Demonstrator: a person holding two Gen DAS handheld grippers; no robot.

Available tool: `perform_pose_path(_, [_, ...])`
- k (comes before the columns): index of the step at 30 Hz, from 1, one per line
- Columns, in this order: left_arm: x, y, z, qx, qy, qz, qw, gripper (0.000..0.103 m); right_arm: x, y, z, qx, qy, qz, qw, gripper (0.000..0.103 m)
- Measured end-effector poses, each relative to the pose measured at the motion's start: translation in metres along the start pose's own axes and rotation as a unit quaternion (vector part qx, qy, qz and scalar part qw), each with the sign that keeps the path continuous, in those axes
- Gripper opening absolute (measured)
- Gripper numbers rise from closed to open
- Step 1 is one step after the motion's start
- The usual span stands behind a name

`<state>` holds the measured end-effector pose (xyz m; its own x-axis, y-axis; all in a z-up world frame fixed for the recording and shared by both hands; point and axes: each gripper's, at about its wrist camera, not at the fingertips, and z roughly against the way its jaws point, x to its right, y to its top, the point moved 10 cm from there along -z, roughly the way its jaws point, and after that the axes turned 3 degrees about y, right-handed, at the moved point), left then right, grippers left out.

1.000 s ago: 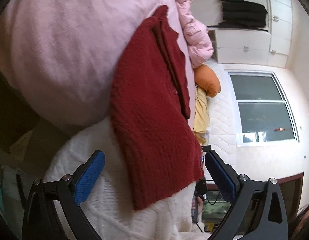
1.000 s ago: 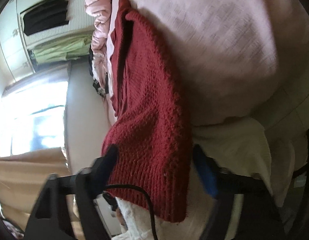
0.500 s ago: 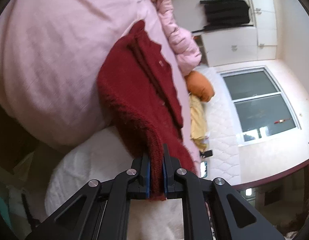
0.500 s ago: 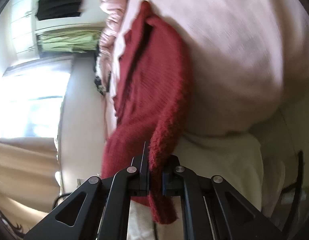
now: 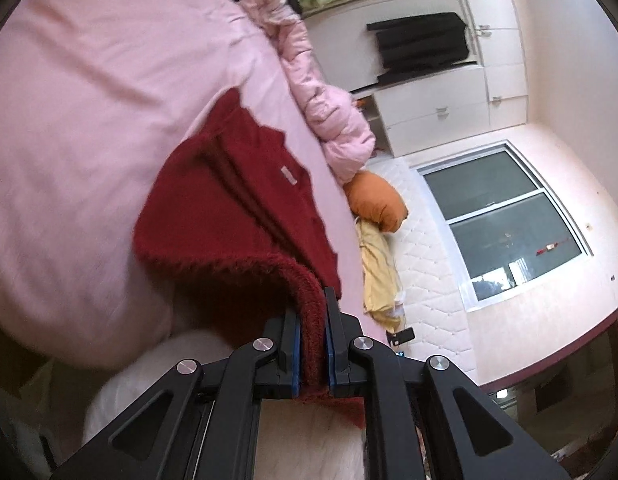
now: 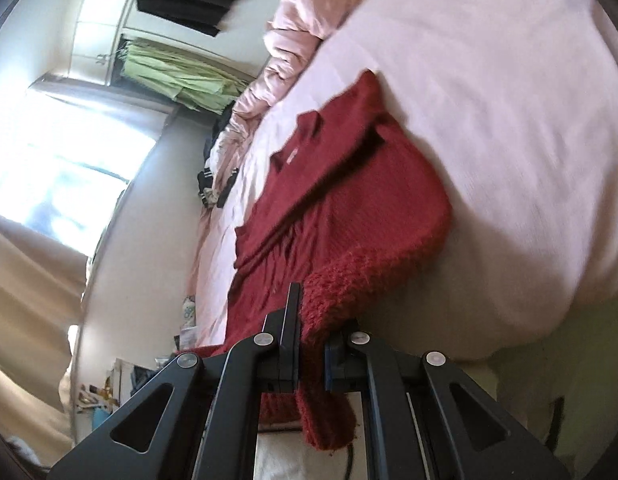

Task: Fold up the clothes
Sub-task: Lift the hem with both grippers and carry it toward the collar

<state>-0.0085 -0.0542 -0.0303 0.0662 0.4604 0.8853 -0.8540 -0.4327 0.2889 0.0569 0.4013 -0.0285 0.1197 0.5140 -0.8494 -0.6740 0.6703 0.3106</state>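
while both of our black two-finger grippers are clamped on fabric, we see the dark red knitted sweater lying on a pale pink bedsheet, with its near hem lifted off the bed. our left gripper is closed tight, its blue-lined pads pinching the thick fuzzy hem of the sweater between them. from that pinch the knit arches up and away, leaving a shadowed hollow under the raised edge. our right gripper is closed just as tightly on the other end of the same hem, and a loose tail of red knit hangs down below its fingers. the far part of the sweater, with its neckline and a small pale label, rests flat on the sheet. a white fluffy fabric lies under the left gripper, at the near edge of the bed. beyond the sweater, a crumpled pink puffy jacket lies along the edge of the sheet. an orange cushion and a yellow cloth lie next to it on a white quilted mattress. a white wardrobe holds black clothes and folded green cloth. a window fills the pink wall beside it.
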Motion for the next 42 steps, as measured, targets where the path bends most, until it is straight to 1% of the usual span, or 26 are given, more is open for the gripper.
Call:
perform_pose_path(5, [0.018,0.039,-0.019,0.01,0.001,-0.022,0.9997,0.01,-0.026,0.03,-0.004,0.022,0.01,0.047,0.999,0.008])
perform_pose_path(8, [0.029,0.071,-0.032,0.024,0.0,-0.032,0.9992,0.01,-0.038,0.053,-0.011,0.035,0.0,0.07,0.997,0.008])
perform_pose_path(11, [0.031,0.11,-0.055,0.028,0.023,-0.04,0.9986,0.01,-0.049,0.083,-0.025,0.05,-0.022,0.1,0.994,0.008])
perform_pose_path(13, [0.032,0.133,-0.07,0.03,0.034,-0.045,0.998,0.01,-0.055,0.104,-0.035,0.057,-0.029,0.106,0.992,0.008])
perform_pose_path(15, [0.031,0.156,-0.085,0.033,0.044,-0.05,0.9972,0.01,-0.061,0.131,-0.052,0.067,-0.044,0.114,0.99,0.008])
perform_pose_path(18, [0.026,0.194,-0.113,0.035,0.067,-0.052,0.9958,0.01,-0.065,0.167,-0.082,0.066,-0.073,0.129,0.987,0.008])
perform_pose_path(19, [0.024,0.206,-0.124,0.035,0.075,-0.054,0.9951,0.01,-0.065,0.176,-0.089,0.066,-0.077,0.132,0.986,0.008])
perform_pose_path(22, [0.018,0.235,-0.153,0.036,0.094,-0.059,0.9932,0.01,-0.064,0.216,-0.127,0.064,-0.097,0.144,0.983,0.008])
perform_pose_path(25, [0.005,0.265,-0.18,0.046,0.111,-0.057,0.9912,0.01,-0.056,0.245,-0.159,0.06,-0.11,0.141,0.982,0.008])
perform_pose_path(27, [-0.013,0.283,-0.201,0.046,0.128,-0.048,0.9895,0.01,-0.045,0.264,-0.185,0.055,-0.122,0.135,0.982,0.008])
perform_pose_path(30, [-0.052,0.291,-0.231,0.033,0.17,-0.033,0.9843,0.01,-0.019,0.279,-0.217,0.043,-0.142,0.116,0.982,0.008])
perform_pose_path(32, [-0.086,0.289,-0.25,0.017,0.197,-0.015,0.9801,0.01,0.002,0.279,-0.238,0.027,-0.152,0.093,0.984,0.008])
perform_pose_path(34, [-0.108,0.286,-0.259,0.009,0.215,-0.004,0.9765,0.01,0.028,0.277,-0.255,0.013,-0.162,0.062,0.985,0.01])
perform_pose_path(35, [-0.117,0.284,-0.261,0.007,0.217,0.003,0.9761,0.01,0.044,0.273,-0.264,0.003,-0.164,0.039,0.986,0.011])
perform_pose_path(37, [-0.128,0.283,-0.263,0.008,0.205,0.018,0.9786,0.012,0.069,0.266,-0.274,-0.01,-0.164,0.002,0.986,0.011])
perform_pose_path(39, [-0.131,0.284,-0.262,0.005,0.188,0.036,0.9816,0.013,0.074,0.268,-0.272,-0.002,-0.139,-0.022,0.99,0.013])
perform_pose_path(40, [-0.13,0.284,-0.261,0.001,0.181,0.046,0.9823,0.014,0.076,0.272,-0.269,0.003,-0.113,-0.05,0.992,0.015])
perform_pose_path(41, [-0.129,0.286,-0.259,-0.005,0.177,0.059,0.9825,0.018,0.077,0.274,-0.267,0.005,-0.096,-0.072,0.993,0.016])
perform_pose_path(42, [-0.126,0.286,-0.257,-0.007,0.175,0.066,0.9823,0.024,0.077,0.277,-0.264,0.006,-0.077,-0.096,0.992,0.017])
